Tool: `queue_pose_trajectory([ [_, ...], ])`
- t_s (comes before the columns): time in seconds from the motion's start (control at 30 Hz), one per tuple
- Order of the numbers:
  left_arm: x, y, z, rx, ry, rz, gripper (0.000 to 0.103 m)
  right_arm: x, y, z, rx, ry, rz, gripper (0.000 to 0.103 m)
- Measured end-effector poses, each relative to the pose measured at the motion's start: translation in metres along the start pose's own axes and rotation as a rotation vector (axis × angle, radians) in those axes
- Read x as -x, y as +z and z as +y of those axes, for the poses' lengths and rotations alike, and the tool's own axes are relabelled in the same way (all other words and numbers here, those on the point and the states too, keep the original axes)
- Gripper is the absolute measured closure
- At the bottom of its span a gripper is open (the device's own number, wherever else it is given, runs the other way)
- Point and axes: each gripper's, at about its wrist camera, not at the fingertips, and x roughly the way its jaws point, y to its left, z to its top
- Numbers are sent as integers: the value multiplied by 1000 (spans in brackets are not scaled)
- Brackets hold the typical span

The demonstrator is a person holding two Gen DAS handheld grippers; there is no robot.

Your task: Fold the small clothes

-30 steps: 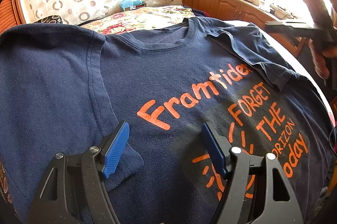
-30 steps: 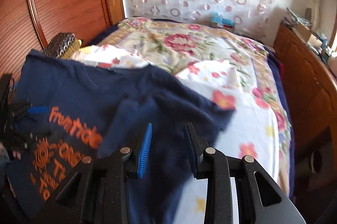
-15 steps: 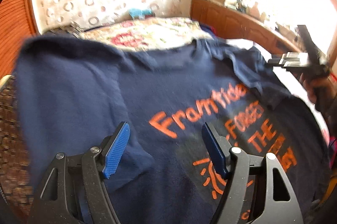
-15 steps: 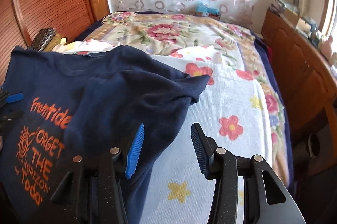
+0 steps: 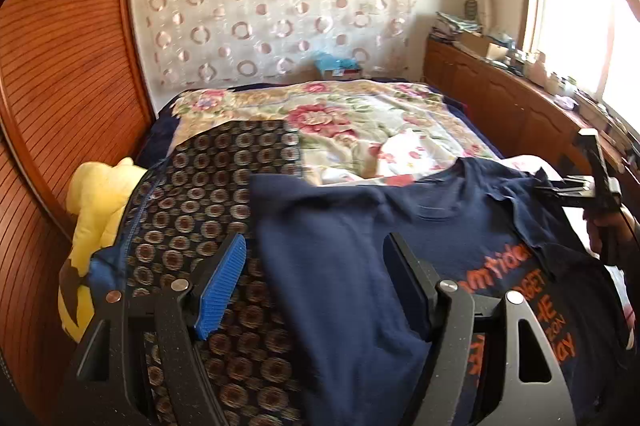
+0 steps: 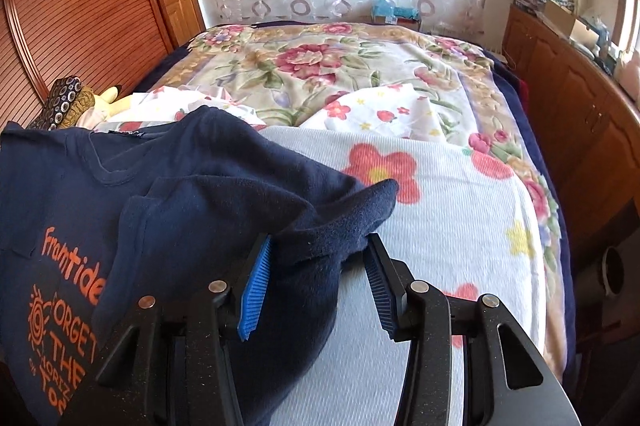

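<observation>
While the navy T-shirt (image 6: pixel 132 194) lies face-up on the bed, we straddle its bunched sleeve (image 6: pixel 320 226) with the right tongs (image 6: pixel 316 286), wide open and empty; bite deep. Left tongs (image 5: pixel 316 290) gape empty over the 2nd sleeve.

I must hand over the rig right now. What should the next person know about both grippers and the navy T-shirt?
Left gripper: open, above the left side of the navy T-shirt, holding nothing.
Right gripper: open, with the bunched right sleeve between the jaws, not clamped.
The shirt lies print side up on the flowered bed cover; its left part rests over a dark patterned cloth.
Done: the right sleeve is partly turned in over the chest.
Left: flatten that sleeve, fold in the left side, then fold the length.
</observation>
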Motion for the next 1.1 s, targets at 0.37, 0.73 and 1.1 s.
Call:
queue_pose_trajectory([
  [0.37, -34, 7, 14, 65, -45, 38, 31, -4, -9, 0, 37, -21, -18, 54],
  [0.73, -48, 20, 24, 101, -95, 41, 77, -6, -5, 0, 55, -28, -13, 54],
  [1.1, -25, 24, 9, 49, -116, -13, 97, -5, 11, 5, 94, 8, -20, 91],
])
